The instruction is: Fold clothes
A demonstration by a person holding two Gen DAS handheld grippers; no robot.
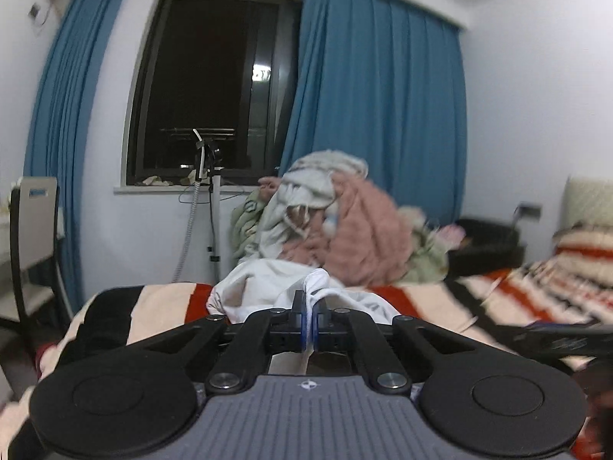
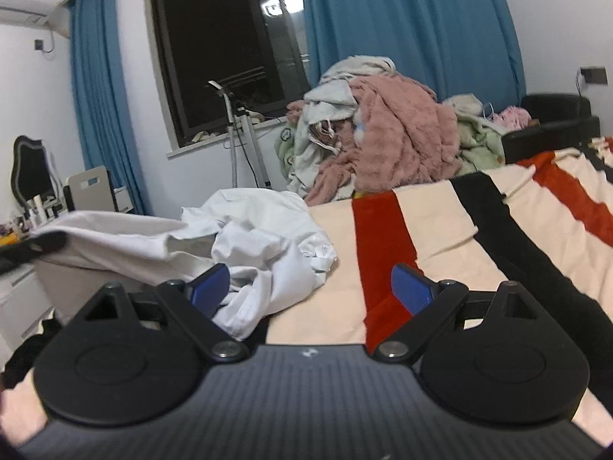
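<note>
**Now the white shirt hangs from one corner**

Right now the white shirt (image 2: 245,237) lies in a crumpled heap on the striped blanket (image 2: 429,207) of the bed, near the bed's left edge as the right wrist view shows it. One part of it is pulled out flat toward the left, so its long way runs from side to side across that view.

The left hand-held gripper (image 1: 311,306) has its blue pads pressed together on a small fold of the white cloth. It is pinching the shirt and nothing else.

The right hand-held gripper (image 2: 310,287) is spread wide and holds nothing. The loose bunch of shirt sits just in front of its left pad (image 2: 210,287), touching or almost touching it. Its right pad is over bare blanket. So the shirt lies ahead and to the left of this gripper, and this is the free one nearest the loose end.

I think the next move needs the right gripper to slide left and pinch a far edge, so both can stretch the shirt flat.

Behind the bed a pile of other clothes (image 2: 383,134) waits by the blue curtain (image 2: 421,19).
</note>
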